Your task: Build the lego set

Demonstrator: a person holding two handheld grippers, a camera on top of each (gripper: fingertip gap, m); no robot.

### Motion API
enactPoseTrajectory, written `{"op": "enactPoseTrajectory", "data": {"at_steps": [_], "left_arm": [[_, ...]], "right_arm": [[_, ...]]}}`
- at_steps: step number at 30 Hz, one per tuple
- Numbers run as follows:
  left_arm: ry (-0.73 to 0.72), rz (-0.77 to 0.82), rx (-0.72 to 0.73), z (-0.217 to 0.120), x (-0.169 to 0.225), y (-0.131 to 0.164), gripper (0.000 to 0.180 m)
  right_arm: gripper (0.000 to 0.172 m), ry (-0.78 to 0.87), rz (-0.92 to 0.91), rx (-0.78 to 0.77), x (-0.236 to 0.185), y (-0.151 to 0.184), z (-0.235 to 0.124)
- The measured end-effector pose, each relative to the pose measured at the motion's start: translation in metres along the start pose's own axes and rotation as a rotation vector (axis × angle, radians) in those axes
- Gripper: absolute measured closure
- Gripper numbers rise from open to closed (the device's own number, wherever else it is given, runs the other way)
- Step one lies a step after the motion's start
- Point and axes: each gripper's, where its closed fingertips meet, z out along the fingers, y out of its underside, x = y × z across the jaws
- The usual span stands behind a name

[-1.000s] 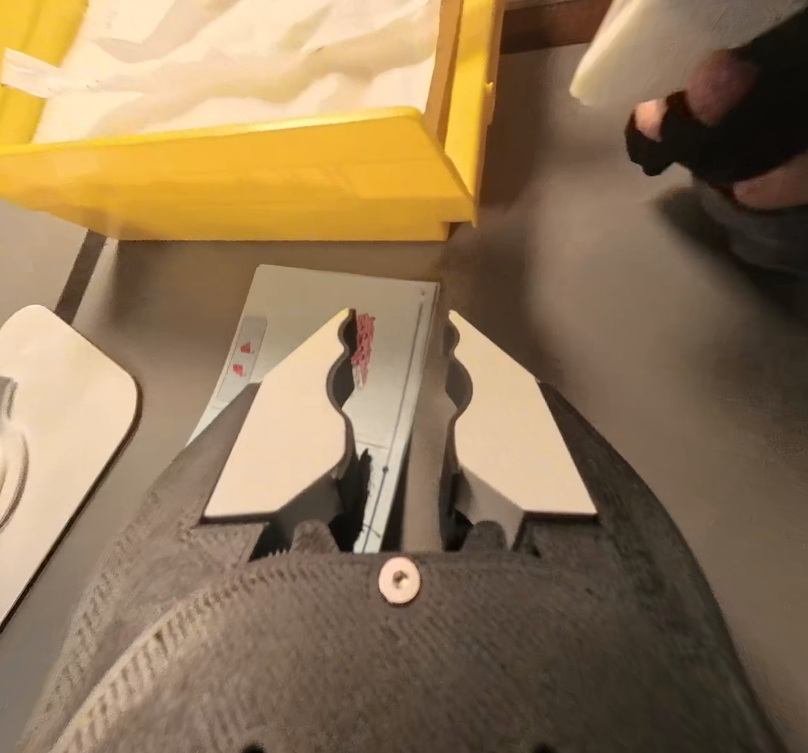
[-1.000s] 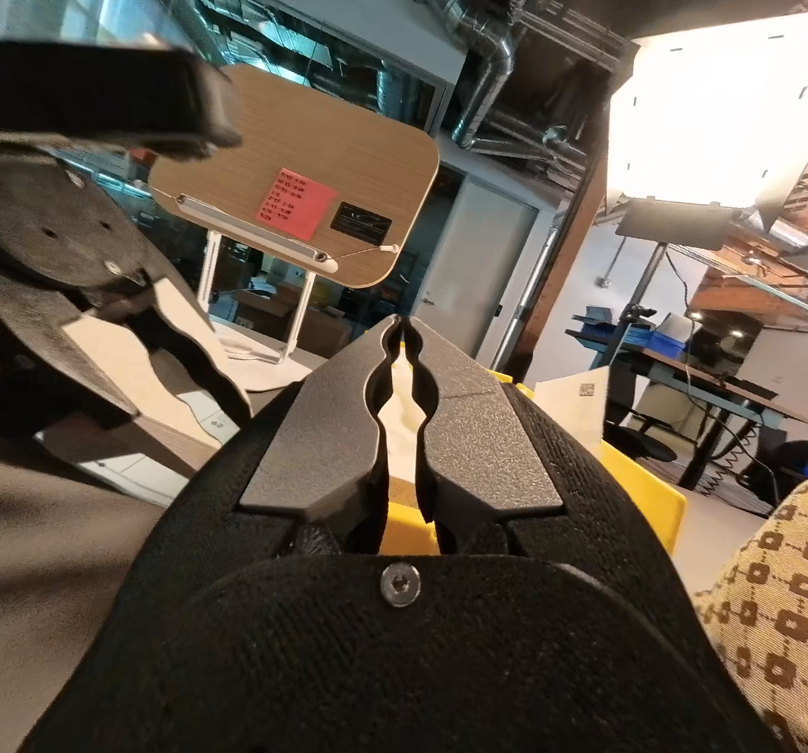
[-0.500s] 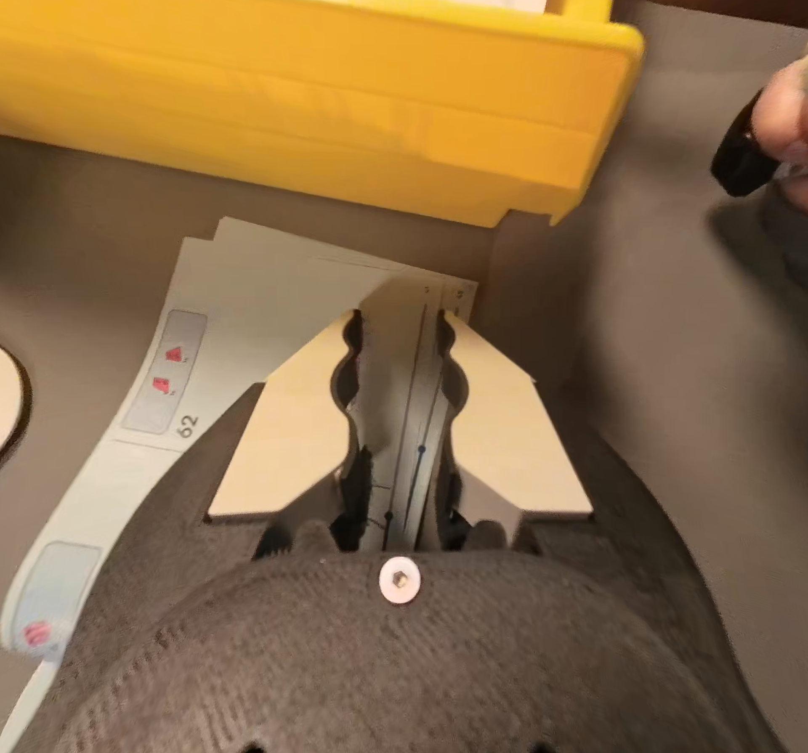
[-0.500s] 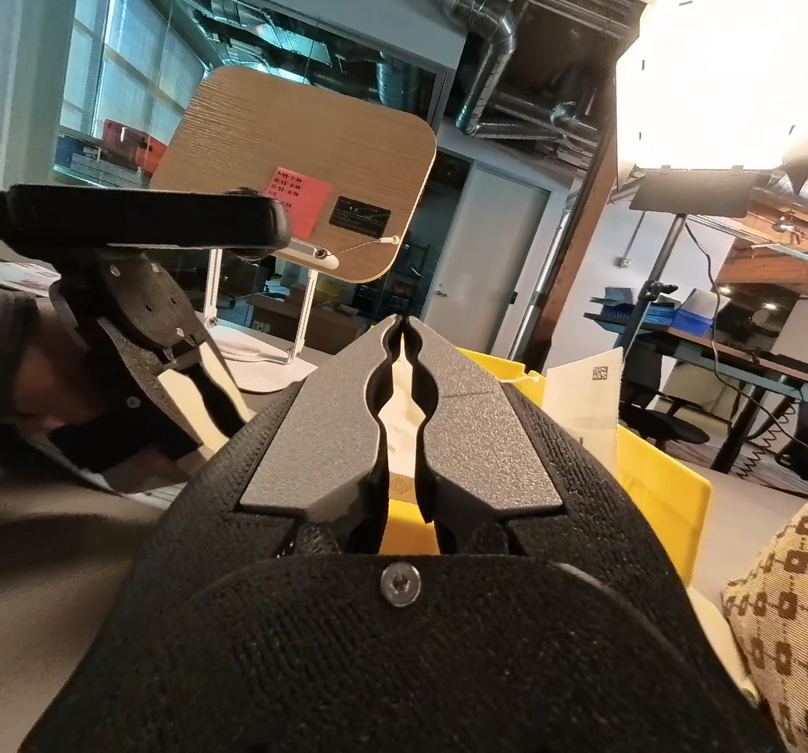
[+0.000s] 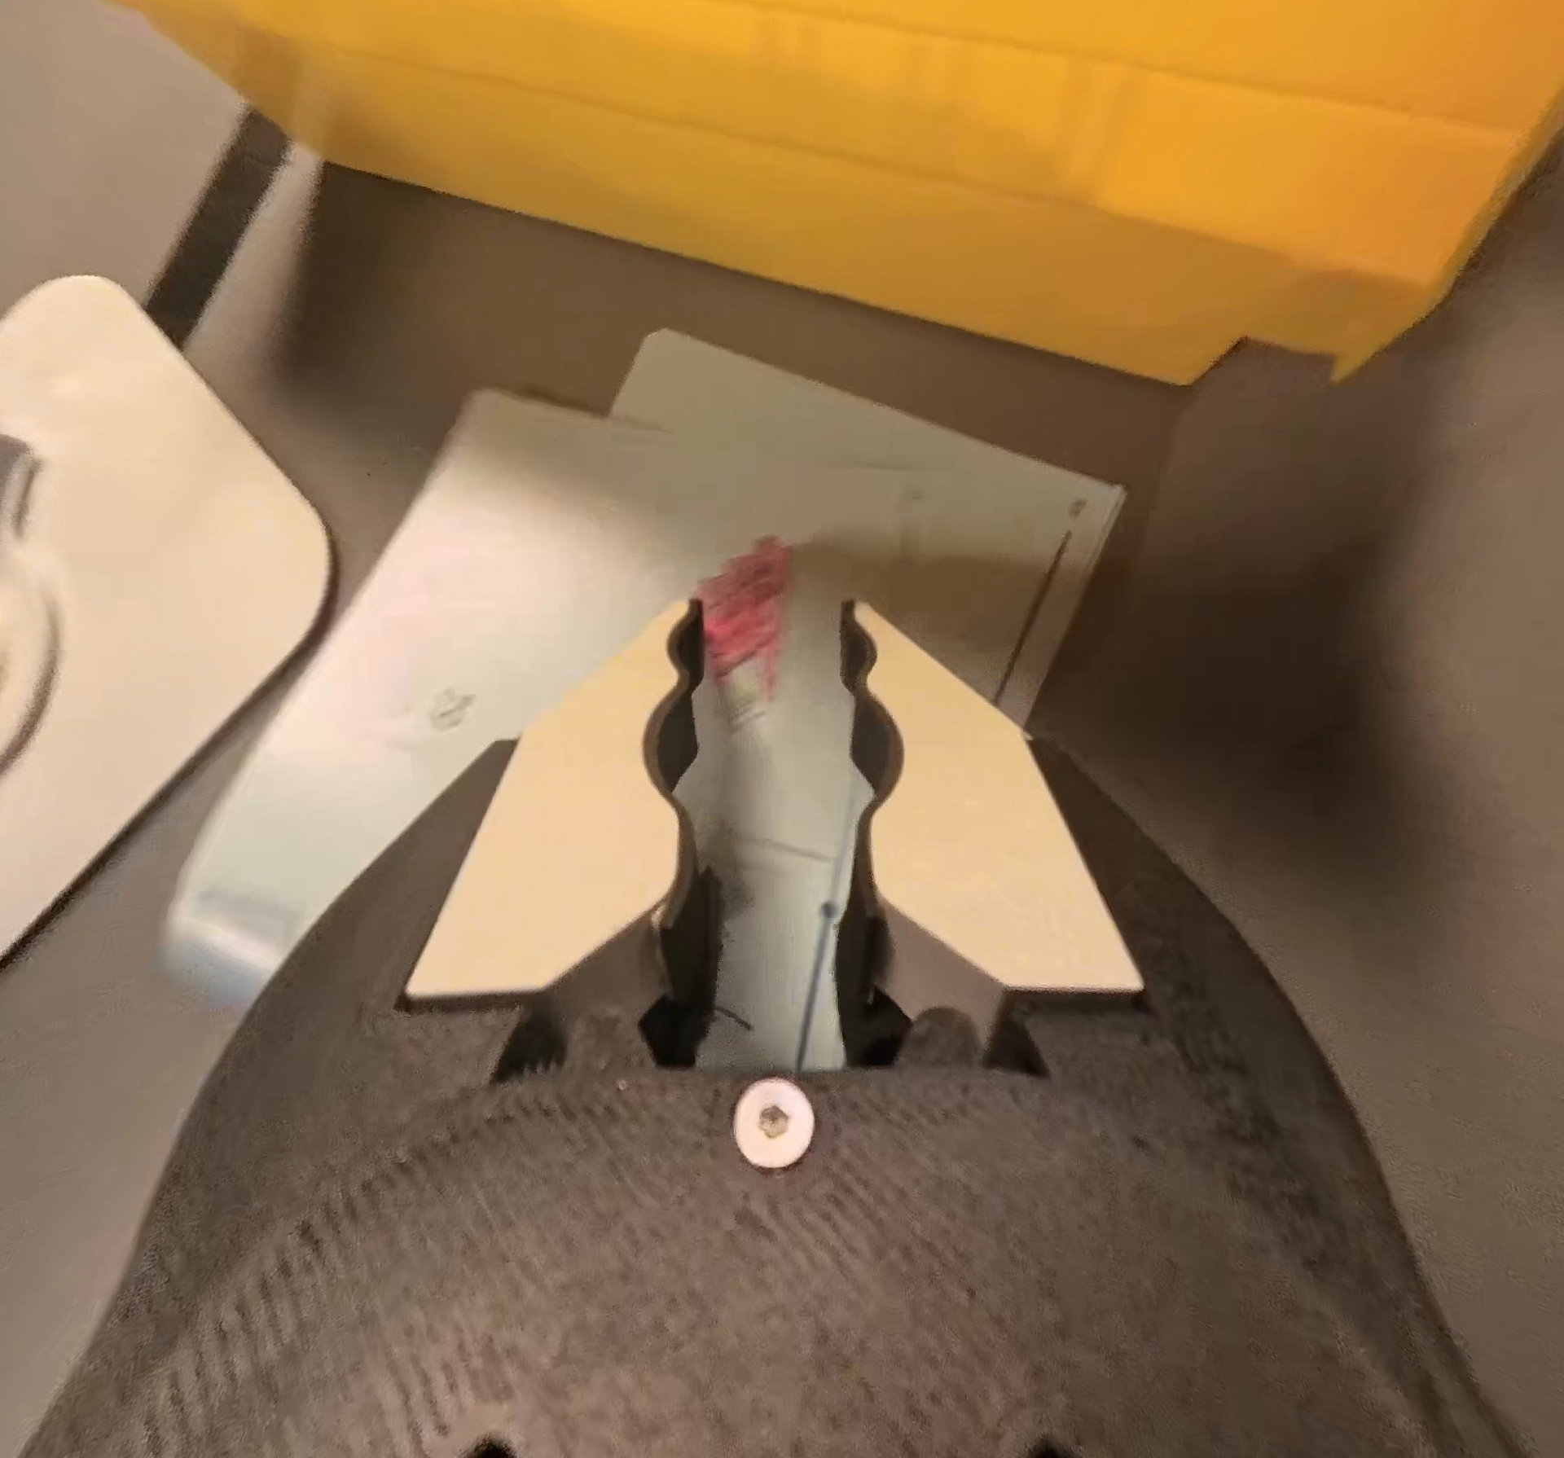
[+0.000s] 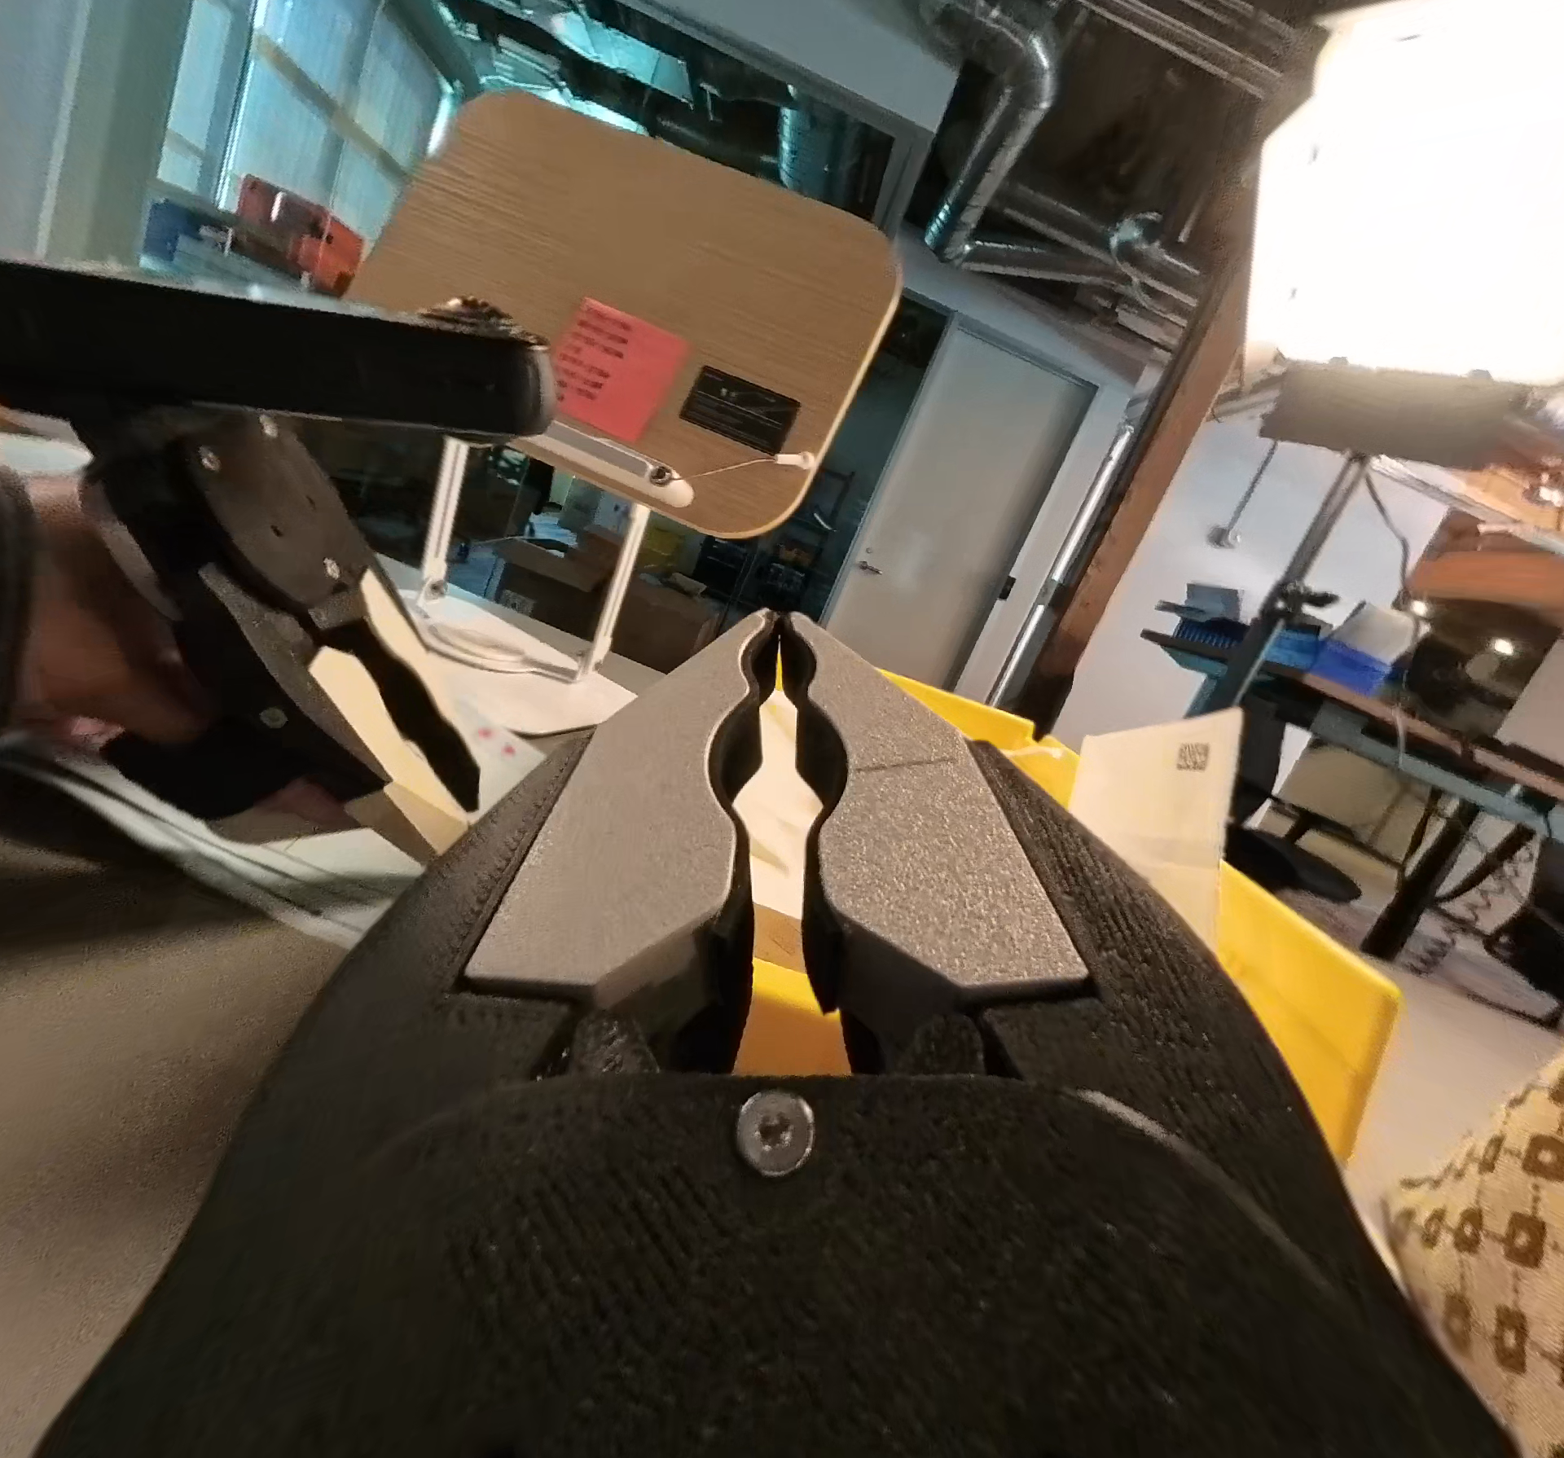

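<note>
Sheets (image 5: 677, 537) on table (image 5: 1320, 656) before bin (image 5: 762, 106), stand base (image 5: 127, 571) left of sheets, paper (image 6: 779, 808) in bin

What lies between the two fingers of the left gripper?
In the left wrist view, the pale sheets with a pink mark show between the open left gripper's fingers.

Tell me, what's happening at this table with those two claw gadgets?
A person holds a claw tool in each hand. The left claw is open, tips down over a pile of printed paper sheets lying flat on the grey table, in front of a yellow bin. It grips nothing. The right claw is shut and empty, raised above the bin.
</note>
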Motion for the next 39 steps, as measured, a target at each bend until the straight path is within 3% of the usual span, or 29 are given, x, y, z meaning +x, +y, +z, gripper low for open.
{"op": "enactPoseTrajectory", "data": {"at_steps": [2, 6, 9, 14, 18, 21, 26, 35, 39], "left_arm": [[-0.023, 0.011, 0.004, -0.006, -0.002, 0.005, 0.143], [-0.023, 0.075, 0.019, -0.026, 0.005, 0.014, 0.113], [-0.055, 0.131, -0.014, -0.042, 0.001, 0.029, 0.108], [-0.012, 0.108, 0.034, -0.066, -0.002, 0.033, 0.12], [-0.056, 0.25, -0.068, -0.064, -0.004, 0.048, 0.12], [-0.056, 0.271, -0.088, -0.065, -0.003, 0.052, 0.125], [0.05, 0.235, -0.066, -0.066, 0.01, 0.054, 0.122], [-0.173, 0.156, 0.052, -0.078, -0.022, 0.034, 0.152], [-0.246, 0.08, 0.06, -0.083, -0.039, 0.04, 0.15]], "right_arm": [[0.172, -0.03, -0.069, -0.002, -0.012, -0.003, 0.0], [0.172, -0.05, -0.152, -0.01, -0.029, -0.006, 0.0], [0.172, -0.029, -0.12, -0.027, -0.027, -0.003, 0.002], [0.172, 0.002, -0.052, -0.041, -0.018, 0.0, 0.001], [0.172, 0.002, -0.031, -0.053, -0.017, 0.003, 0.001], [0.172, -0.007, -0.045, -0.058, -0.019, 0.004, 0.002], [0.172, -0.017, -0.044, -0.062, -0.021, 0.005, 0.003], [0.172, -0.068, -0.084, -0.072, -0.032, 0.006, 0.004], [0.172, -0.305, -0.294, -0.138, -0.091, 0.021, 0.003]]}}
